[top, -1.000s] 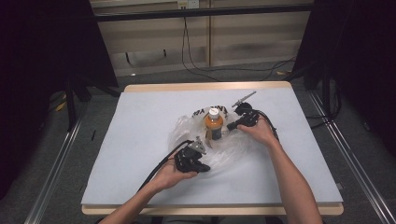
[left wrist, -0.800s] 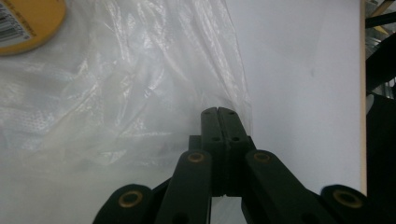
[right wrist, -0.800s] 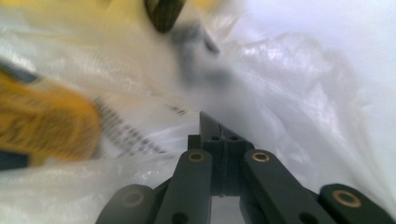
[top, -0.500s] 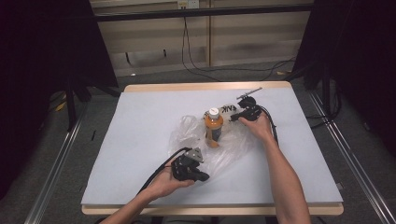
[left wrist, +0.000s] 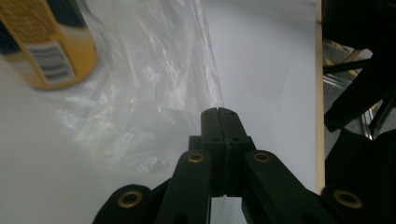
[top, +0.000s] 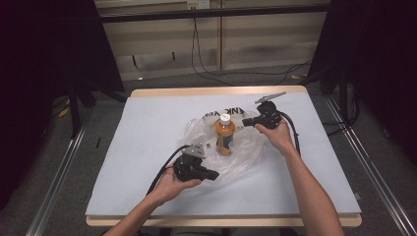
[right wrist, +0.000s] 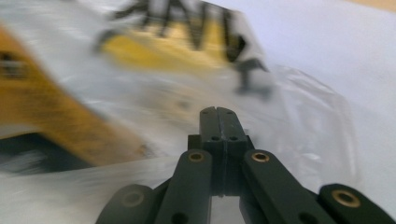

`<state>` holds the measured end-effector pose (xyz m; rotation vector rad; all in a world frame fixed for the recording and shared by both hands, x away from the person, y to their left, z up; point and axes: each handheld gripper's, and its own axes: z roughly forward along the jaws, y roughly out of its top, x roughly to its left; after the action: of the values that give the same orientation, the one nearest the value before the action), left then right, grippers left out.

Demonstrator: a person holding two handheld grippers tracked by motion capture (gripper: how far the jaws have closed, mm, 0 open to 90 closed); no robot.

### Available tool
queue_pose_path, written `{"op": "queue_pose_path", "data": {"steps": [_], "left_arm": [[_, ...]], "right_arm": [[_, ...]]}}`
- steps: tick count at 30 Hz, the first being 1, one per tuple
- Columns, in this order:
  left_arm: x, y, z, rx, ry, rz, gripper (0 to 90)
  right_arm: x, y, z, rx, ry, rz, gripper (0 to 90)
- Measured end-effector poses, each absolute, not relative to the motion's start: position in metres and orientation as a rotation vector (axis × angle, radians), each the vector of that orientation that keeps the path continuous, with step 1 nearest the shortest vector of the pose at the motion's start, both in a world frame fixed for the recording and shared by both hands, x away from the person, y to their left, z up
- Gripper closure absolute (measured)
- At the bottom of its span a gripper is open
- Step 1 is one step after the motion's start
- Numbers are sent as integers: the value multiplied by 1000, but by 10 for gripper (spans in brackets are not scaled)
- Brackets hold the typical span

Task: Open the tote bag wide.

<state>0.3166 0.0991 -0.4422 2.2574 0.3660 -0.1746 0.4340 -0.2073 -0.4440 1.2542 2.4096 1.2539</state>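
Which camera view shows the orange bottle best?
The high view: the bottle stands upright on the clear plastic bag, whole, with its white cap. The left gripper view shows its lower part and label at the top left corner. The right gripper view shows a blurred orange shape at the left.

A table point(top: 147, 128) with a pale grey-white top and a light wooden edge carried everything. A crumpled clear plastic bag point(top: 246, 152) with black lettering lay spread around the middle of the top. An orange bottle point(top: 224, 135) with a white cap stood upright within the bag's folds. In the left gripper view the bag point(left wrist: 154, 84) rested flat on the white surface, with the bottle point(left wrist: 46, 42) at its far end.
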Motion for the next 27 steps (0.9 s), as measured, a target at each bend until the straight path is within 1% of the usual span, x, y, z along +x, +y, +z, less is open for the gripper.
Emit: {"op": "queue_pose_path", "data": {"steps": [3, 10, 12, 13, 14, 17, 20, 22, 27], "left_arm": [[319, 103, -432, 2225, 381, -147, 900], [333, 109, -404, 2241, 384, -73, 900], [340, 110, -395, 2251, 380, -28, 900], [353, 110, -387, 2238, 406, 2, 900], [353, 110, -387, 2238, 406, 2, 900], [368, 105, -382, 2251, 415, 28, 900], [385, 96, -388, 2339, 434, 50, 900], [395, 92, -399, 2357, 472, 26, 900], [410, 81, -429, 2460, 537, 24, 900]], "right_arm": [[426, -204, -438, 1209, 2432, 1266, 900], [408, -197, -420, 1108, 2524, 1231, 900], [409, -198, -415, 1102, 2545, 1227, 900], [410, -198, -414, 1093, 2550, 1225, 900], [410, -198, -414, 1093, 2550, 1225, 900], [420, -194, -416, 1102, 2599, 1189, 900], [428, -188, -426, 1101, 2637, 1152, 900], [432, -181, -435, 1112, 2665, 1130, 900], [437, -168, -458, 1140, 2740, 1013, 900]]}}
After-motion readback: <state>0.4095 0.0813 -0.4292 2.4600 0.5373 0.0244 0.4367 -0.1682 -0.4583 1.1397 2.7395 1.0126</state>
